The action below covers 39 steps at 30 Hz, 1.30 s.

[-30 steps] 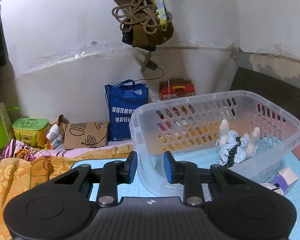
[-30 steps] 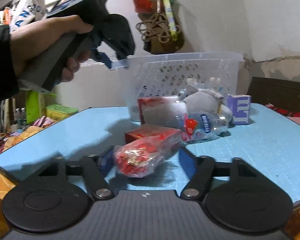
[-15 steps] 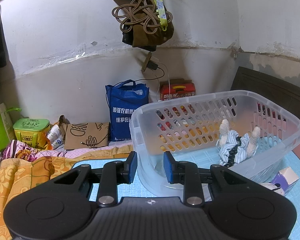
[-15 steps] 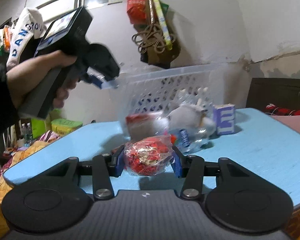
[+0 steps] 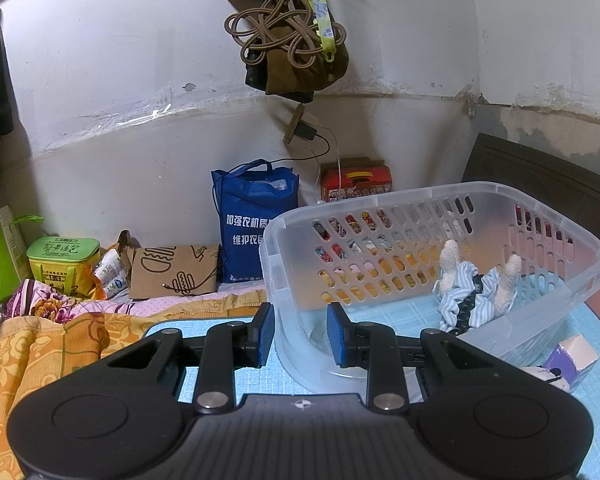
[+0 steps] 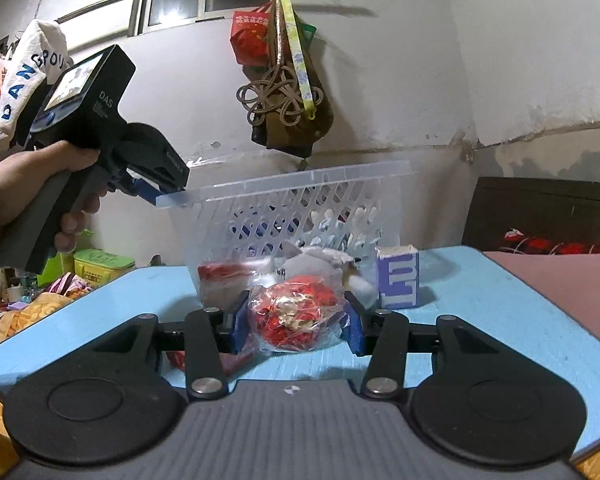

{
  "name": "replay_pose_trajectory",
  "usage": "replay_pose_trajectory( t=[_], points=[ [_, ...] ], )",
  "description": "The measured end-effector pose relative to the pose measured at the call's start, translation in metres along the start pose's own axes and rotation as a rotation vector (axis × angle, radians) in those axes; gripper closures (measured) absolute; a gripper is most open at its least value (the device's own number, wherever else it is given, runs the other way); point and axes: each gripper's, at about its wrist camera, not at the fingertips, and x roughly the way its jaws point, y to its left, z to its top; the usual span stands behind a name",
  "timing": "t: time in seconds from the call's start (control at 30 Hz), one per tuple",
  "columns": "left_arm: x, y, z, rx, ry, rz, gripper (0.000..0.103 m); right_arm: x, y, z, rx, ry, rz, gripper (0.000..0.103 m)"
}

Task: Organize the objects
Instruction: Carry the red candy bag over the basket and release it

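Left wrist view: left gripper [image 5: 300, 334], blue-padded jaws clamped on the rim of a translucent perforated plastic basket [image 5: 556, 220] tilted on the blue textured table [image 5: 204, 380]. Inside, by its right wall: striped cloth bundle [image 5: 464, 296].

Right wrist view: right gripper [image 6: 298, 320], jaws pressed against a crinkled clear bag of red-and-gold contents [image 6: 296, 316], above the table's near edge. Behind: basket, grey plush toy [image 6: 320, 260], purple-and-white carton [image 6: 398, 276] upright.
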Motion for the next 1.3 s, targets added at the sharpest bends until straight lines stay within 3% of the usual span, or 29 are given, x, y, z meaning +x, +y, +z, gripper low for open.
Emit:
replay_pose_trajectory(
  t=[0.2, 0.73, 1.03, 1.3],
  points=[
    [0.001, 0.001, 0.001, 0.001, 0.001, -0.001, 0.070, 0.001, -0.010, 0.018, 0.000, -0.031, 0.008, 0.053],
    [0.001, 0.000, 0.001, -0.002, 0.001, -0.002, 0.070, 0.035, -0.031, 0.105, 0.020, -0.100, 0.089, 0.053],
    [0.001, 0.000, 0.001, -0.001, -0.001, -0.001, 0.070, 0.108, -0.029, 0.152, -0.026, 0.060, 0.173, 0.053],
    [0.002, 0.000, 0.002, -0.001, 0.001, -0.001, 0.070, 0.152, -0.019, 0.140, -0.078, 0.201, 0.180, 0.051]
  ],
)
